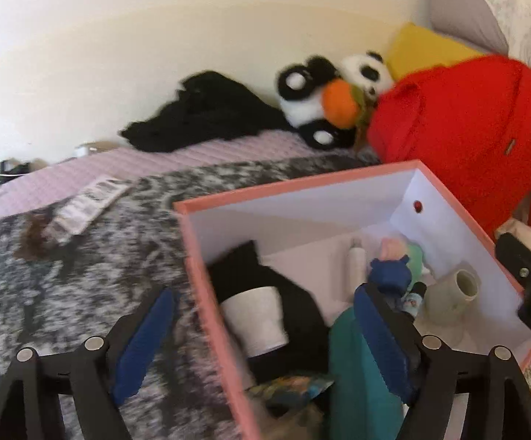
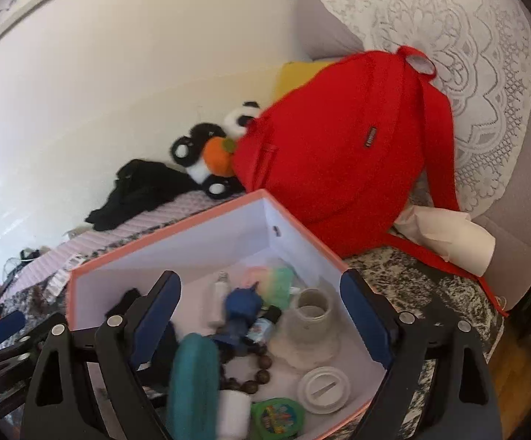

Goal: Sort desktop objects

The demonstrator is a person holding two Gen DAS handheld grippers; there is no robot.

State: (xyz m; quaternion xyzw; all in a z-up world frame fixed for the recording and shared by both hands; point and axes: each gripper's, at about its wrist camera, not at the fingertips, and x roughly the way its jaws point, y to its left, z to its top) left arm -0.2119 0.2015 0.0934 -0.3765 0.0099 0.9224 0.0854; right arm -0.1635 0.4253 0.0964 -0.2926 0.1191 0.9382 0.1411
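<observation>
A pink-rimmed box (image 1: 339,176) with white walls stands on the grey patterned bedspread and holds small things: a teal case (image 2: 192,377), a blue figure (image 2: 241,304), a grey jar (image 2: 311,315), a white lid (image 2: 324,388), a bead bracelet (image 2: 245,370), a green tin (image 2: 278,416). My left gripper (image 1: 265,326) is open and empty, straddling the box's left wall. My right gripper (image 2: 262,315) is open and empty above the box. A striped packet (image 1: 89,205) lies on the bedspread left of the box.
A red backpack (image 2: 339,146) leans behind the box, with a panda plush (image 1: 324,99), a yellow cushion (image 1: 423,51) and black cloth (image 1: 199,113) along the wall. A lace pillow (image 2: 467,73) and crumpled white paper (image 2: 445,234) lie to the right.
</observation>
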